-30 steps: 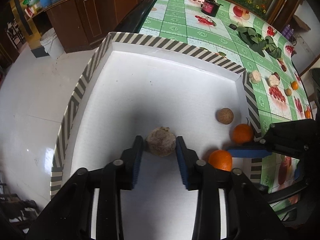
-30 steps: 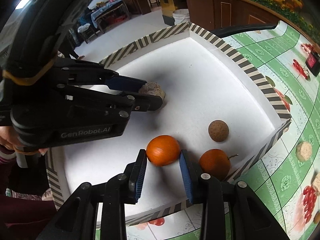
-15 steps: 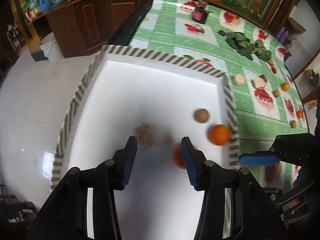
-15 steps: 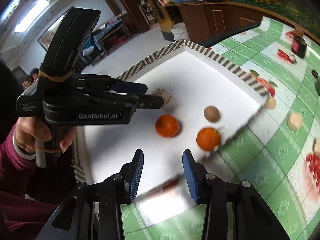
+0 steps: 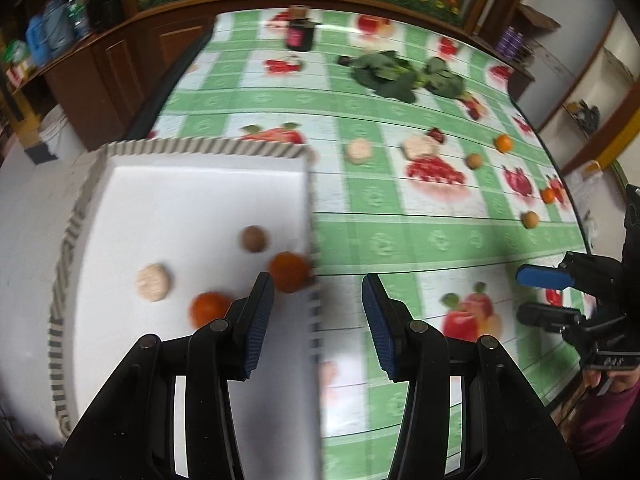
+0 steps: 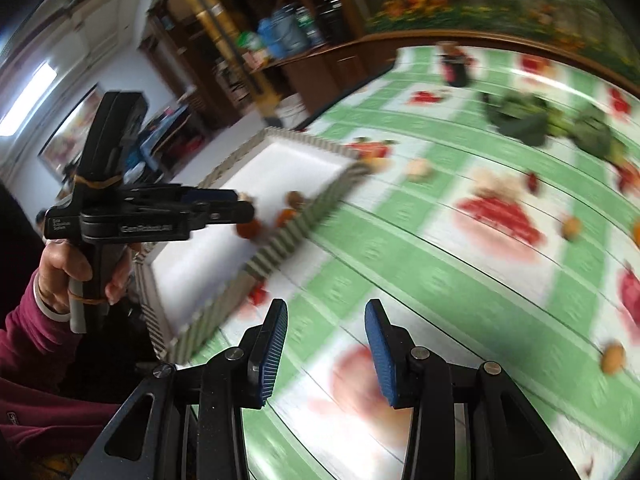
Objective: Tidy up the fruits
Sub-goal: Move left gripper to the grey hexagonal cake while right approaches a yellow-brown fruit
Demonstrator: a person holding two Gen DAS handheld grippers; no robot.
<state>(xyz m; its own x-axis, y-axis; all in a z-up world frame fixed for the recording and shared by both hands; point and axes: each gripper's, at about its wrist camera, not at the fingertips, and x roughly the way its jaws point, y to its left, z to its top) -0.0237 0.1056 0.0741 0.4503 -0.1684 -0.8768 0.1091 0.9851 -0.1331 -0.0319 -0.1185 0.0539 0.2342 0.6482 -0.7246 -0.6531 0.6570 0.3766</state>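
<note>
A white tray with a striped rim (image 5: 200, 148) holds a pale rough fruit (image 5: 152, 282), a brown round fruit (image 5: 253, 238) and two oranges (image 5: 289, 271) (image 5: 209, 309). My left gripper (image 5: 318, 312) is open and empty above the tray's right rim. My right gripper (image 6: 326, 344) is open and empty over the green tablecloth, right of the tray (image 6: 280, 136). The left gripper also shows in the right wrist view (image 6: 236, 204). Loose fruits lie on the cloth: two pale ones (image 5: 358, 151) (image 5: 420, 146), small oranges (image 5: 504, 143) and brown ones (image 5: 530, 219).
Green leafy vegetables (image 5: 404, 74) and a dark jar (image 5: 300, 34) lie at the far end of the table. Wooden cabinets (image 5: 112, 64) stand beyond the table's left side. The table edge curves down on the right.
Both grippers let go of their fruits in the tray, opened, and pulled back and to the right. The pale fruit and the orange now lie free in the tray.
</note>
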